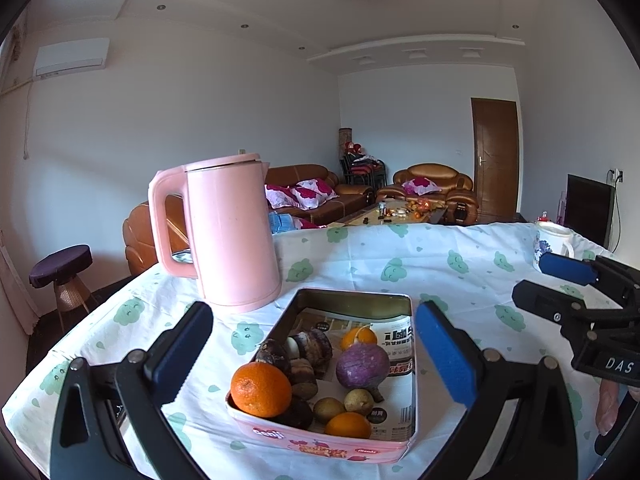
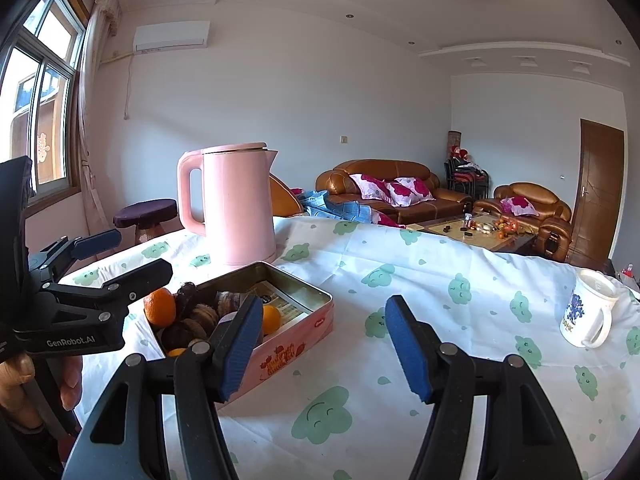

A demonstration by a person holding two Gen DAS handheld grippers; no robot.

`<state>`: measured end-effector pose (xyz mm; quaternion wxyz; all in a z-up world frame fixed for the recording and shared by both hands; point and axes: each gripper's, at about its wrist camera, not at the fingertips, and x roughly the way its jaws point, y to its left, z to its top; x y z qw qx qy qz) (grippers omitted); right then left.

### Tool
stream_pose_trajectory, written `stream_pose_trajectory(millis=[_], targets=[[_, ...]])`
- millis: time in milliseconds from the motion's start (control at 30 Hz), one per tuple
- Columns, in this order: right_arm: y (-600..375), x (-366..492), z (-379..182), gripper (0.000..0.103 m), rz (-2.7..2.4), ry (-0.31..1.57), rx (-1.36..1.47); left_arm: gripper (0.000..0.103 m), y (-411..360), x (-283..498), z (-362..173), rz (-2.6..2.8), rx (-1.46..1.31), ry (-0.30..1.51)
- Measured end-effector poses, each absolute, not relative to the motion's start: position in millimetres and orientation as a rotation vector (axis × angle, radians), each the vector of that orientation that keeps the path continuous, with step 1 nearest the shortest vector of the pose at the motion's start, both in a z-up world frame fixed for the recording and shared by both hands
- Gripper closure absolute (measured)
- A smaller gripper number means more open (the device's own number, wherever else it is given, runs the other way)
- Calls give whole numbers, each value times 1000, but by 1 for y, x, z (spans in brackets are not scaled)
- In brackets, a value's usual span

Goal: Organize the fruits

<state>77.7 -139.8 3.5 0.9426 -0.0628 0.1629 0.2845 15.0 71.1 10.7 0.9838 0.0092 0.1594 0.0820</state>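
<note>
Pink tin [image 1: 320, 446]: three oranges [image 1: 261, 390], one purple turnip [image 1: 362, 364].

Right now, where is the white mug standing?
The white mug stands upright on the tablecloth at the far right in the right wrist view, well apart from the pink tin and the pink kettle.

The tin box [image 1: 352, 300] was shiny metal inside, with printed paper on its floor. The pink kettle [image 1: 230, 232] looked like smooth plastic. The tablecloth [image 2: 440, 272] was soft cloth. The mug [image 2: 588, 312] was glossy.
</note>
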Motion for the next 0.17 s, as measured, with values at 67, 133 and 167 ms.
stream_pose_trajectory(millis=[67,133,167], targets=[[-140,78,3,38,580,334,-131,0,72,15,9,158,15,326],[-141,78,2,38,577,336,-137,0,71,14,9,159,16,321],[-142,78,2,38,575,338,-139,0,70,14,8,157,19,320]])
